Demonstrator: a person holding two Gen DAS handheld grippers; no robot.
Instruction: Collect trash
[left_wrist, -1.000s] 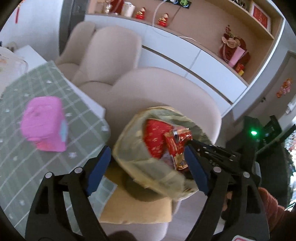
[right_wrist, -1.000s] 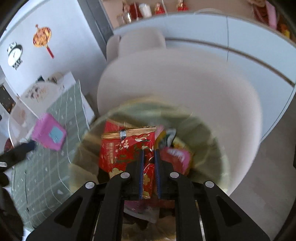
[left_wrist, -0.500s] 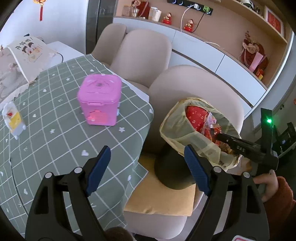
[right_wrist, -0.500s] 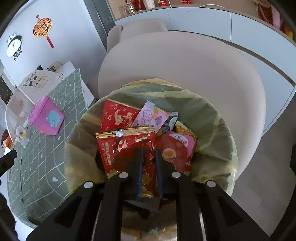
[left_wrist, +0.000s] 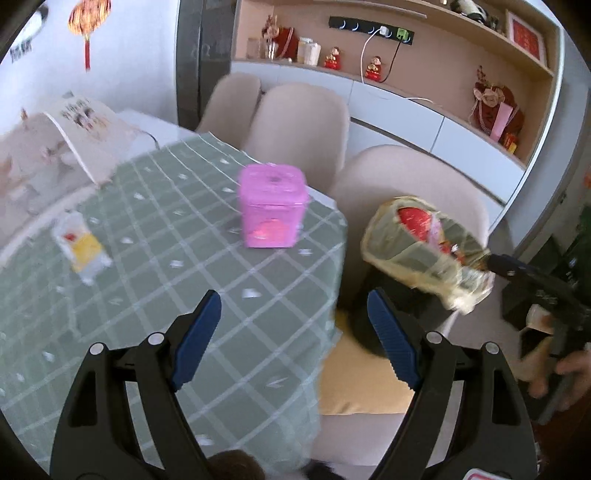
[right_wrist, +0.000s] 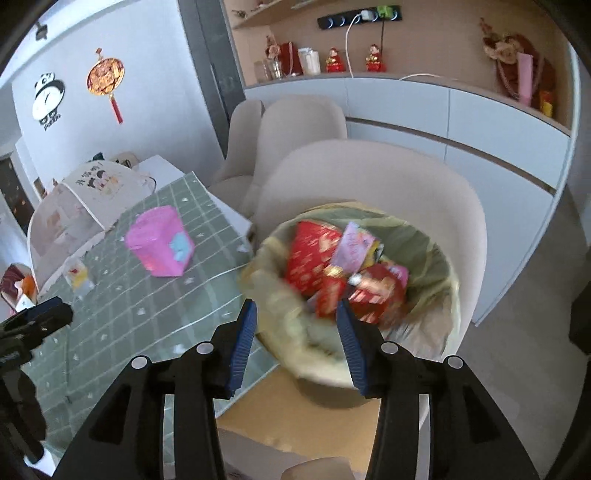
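Right claw (right_wrist: 295, 339) opening, empty, over the bin (right_wrist: 369, 295); left claw (left_wrist: 291, 332) apart (nearer) faces the white-yellow packet (left_wrist: 83, 249) far-left on table (left_wrist: 184, 258).

A pink box (left_wrist: 272, 206) stands on the green checked tablecloth (left_wrist: 155, 280) near the table's edge. Behind it on the table sits a white mesh cover (right_wrist: 79, 199) with a cartoon print. Three beige chairs (left_wrist: 299, 125) stand along the table, the nearest bearing a yellow cushion (left_wrist: 360, 387). On the wall hang a panda clock (right_wrist: 48, 98) and a red ornament (right_wrist: 107, 79). Red figurines (right_wrist: 375, 59) stand on the white cabinet (right_wrist: 443, 114).
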